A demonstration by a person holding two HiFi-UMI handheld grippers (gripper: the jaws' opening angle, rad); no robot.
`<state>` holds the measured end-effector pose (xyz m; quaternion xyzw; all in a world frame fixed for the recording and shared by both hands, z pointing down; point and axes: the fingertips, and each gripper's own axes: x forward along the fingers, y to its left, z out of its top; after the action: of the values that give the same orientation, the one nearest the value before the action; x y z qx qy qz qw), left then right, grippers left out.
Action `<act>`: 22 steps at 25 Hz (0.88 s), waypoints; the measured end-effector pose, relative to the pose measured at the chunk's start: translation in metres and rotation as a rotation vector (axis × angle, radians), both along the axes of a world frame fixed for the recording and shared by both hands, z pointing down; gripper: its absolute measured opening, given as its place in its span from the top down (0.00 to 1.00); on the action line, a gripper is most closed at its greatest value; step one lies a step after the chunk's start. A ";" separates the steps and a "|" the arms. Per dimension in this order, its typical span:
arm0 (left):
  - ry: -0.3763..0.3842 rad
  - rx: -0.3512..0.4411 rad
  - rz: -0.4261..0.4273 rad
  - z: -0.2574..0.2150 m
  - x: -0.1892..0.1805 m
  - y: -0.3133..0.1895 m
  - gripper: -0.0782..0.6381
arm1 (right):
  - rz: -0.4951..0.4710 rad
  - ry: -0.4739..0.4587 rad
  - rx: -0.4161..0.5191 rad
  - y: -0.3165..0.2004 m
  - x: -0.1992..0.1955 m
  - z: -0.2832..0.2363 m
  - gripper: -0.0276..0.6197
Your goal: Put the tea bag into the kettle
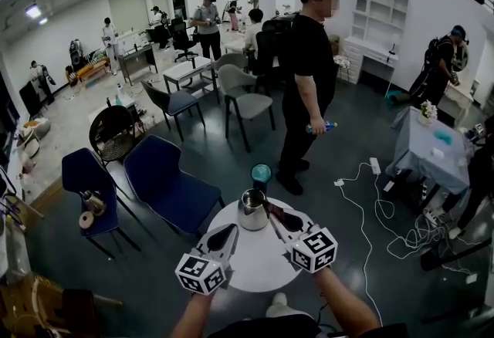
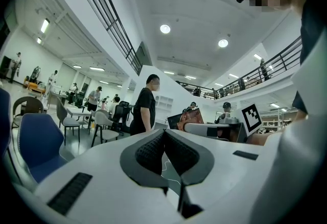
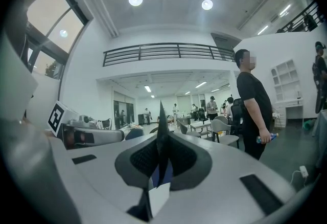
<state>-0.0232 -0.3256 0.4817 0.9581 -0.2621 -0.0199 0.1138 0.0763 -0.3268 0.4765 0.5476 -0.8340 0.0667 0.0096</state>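
Note:
A steel kettle (image 1: 252, 211) with its top open stands at the far edge of a small round white table (image 1: 255, 267). My right gripper (image 1: 272, 210) reaches to the kettle's right side, shut on a tea bag (image 3: 161, 120), a thin dark packet standing up between the pads with a white tag (image 3: 158, 198) below. In the left gripper view the same packet looks red-brown (image 2: 196, 115) at the right gripper's tip. My left gripper (image 1: 230, 230) hovers over the table, just short of the kettle on its left, shut with nothing in it (image 2: 164, 134). Neither gripper view shows the kettle.
A teal round object (image 1: 261, 173) sits just beyond the kettle. Two blue chairs (image 1: 166, 186) stand left of the table. A person in black (image 1: 309, 74) stands beyond it. White cables (image 1: 370, 209) trail over the floor at the right, near a cloth-covered table (image 1: 428, 150).

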 end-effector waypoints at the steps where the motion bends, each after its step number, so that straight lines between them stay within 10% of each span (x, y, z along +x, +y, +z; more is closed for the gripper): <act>1: 0.000 0.001 -0.004 0.000 0.005 -0.004 0.87 | -0.005 0.000 -0.001 -0.005 0.005 0.001 0.90; 22: -0.035 -0.020 -0.177 0.024 0.034 -0.089 0.87 | -0.166 0.037 -0.070 -0.130 0.040 0.040 0.90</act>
<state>0.0109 -0.4145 0.5056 0.9303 -0.3478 -0.0105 0.1164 0.1164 -0.4571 0.5167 0.4771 -0.8734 0.0848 0.0495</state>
